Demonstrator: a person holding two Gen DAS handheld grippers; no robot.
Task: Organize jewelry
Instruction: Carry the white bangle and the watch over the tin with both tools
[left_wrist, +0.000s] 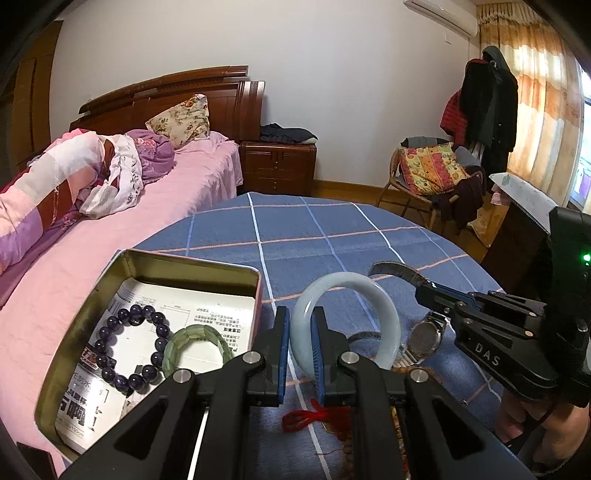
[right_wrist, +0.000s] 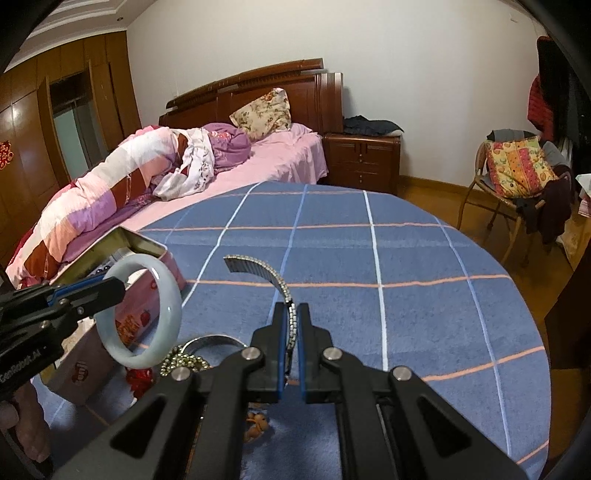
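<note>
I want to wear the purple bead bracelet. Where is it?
In the left wrist view, the purple bead bracelet lies inside the open tin box at lower left, touching the green bracelet on its right.

The left gripper tilts downward, its 2 jaws clamped on a pale jade bangle. The right gripper (also angled down) pinches a metal watch band. Bare fingers grip the left handle.

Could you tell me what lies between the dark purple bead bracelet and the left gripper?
A translucent green bangle, inside the open metal tin, seen in the left wrist view.
</note>
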